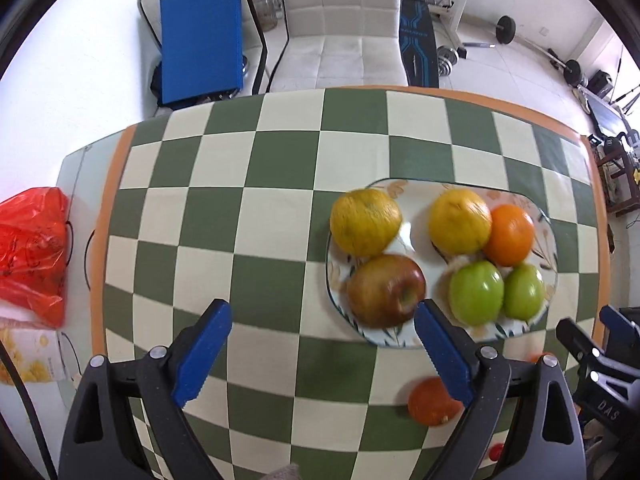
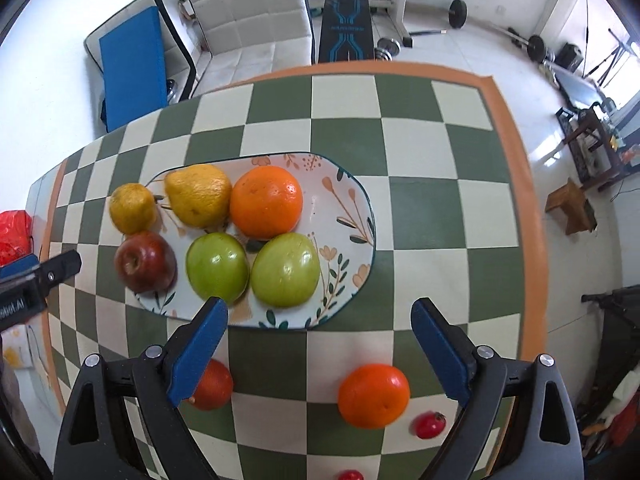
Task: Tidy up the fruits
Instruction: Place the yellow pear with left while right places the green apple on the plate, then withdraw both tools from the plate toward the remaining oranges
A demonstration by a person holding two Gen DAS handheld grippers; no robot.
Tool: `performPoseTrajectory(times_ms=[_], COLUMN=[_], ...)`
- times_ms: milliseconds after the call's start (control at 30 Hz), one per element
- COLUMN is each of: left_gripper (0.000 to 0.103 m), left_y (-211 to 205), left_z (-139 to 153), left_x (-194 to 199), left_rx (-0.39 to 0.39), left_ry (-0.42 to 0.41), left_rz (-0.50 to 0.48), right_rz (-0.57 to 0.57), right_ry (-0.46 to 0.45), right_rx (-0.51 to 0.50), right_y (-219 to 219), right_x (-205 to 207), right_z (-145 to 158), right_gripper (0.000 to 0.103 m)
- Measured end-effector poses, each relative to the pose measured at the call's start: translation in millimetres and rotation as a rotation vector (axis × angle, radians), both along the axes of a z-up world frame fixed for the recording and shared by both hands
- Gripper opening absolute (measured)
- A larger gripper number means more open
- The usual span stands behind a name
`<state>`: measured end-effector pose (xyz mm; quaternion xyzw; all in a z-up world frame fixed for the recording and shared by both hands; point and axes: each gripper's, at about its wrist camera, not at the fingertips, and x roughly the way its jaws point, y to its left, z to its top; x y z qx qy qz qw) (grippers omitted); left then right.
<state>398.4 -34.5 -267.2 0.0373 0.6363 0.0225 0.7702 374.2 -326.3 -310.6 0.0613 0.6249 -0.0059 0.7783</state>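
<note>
A floral oval plate point(image 2: 344, 200) point(image 1: 546, 248) on the checkered table holds two yellow fruits point(image 2: 198, 194) point(image 1: 460, 220), an orange point(image 2: 266, 202) point(image 1: 510, 234), two green apples point(image 2: 286, 274) point(image 1: 476, 292) and a red apple point(image 2: 145, 262) point(image 1: 386, 290). Off the plate lie a loose orange point(image 2: 374, 395), a reddish-orange fruit point(image 2: 212, 386) point(image 1: 432, 402) and two small red fruits point(image 2: 429, 424). My left gripper point(image 1: 322, 320) is open, just left of the red apple. My right gripper point(image 2: 319, 316) is open above the plate's near rim.
A red plastic bag point(image 1: 34, 248) and a snack packet point(image 1: 28, 356) sit off the table's left edge. A white chair point(image 1: 340, 24), a blue panel point(image 1: 200, 36) and gym weights point(image 2: 458, 12) stand beyond the far edge. Bare tablecloth point(image 1: 208, 208) lies left of the plate.
</note>
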Motion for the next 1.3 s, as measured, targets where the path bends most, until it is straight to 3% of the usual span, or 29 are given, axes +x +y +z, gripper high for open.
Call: performPoseTrajectory(times_ms=[333,767,1067,1300], left_gripper=[0.093,0.093,0.093,0.093], left_y=[-10.6,-19.3,-24.1,-23.9], left_z=[59.7,130.1,161.6,171.9], left_x=[-67.4,-132.3,-164.6,-178.4], left_rx=[-0.015,-0.060,-0.091,-0.112], left_ry=[-0.150,-0.283,-0.340,-0.353], left_rz=[-0.002,-0.035,-0.054,-0.056], right_rz=[0.003,0.001,0.018,0.013], right_ry=[-0.126,-0.255,-0.347,-0.366], right_rx=[-0.026,0.003,-0.012,-0.004], right_y=[0.7,0.2,8.3,8.6], right_x=[-56.3,-125.7,-160.3,-177.4], right_z=[61.6,142.2,191.7,206.1], right_gripper=[0.095,0.095,0.095,0.095])
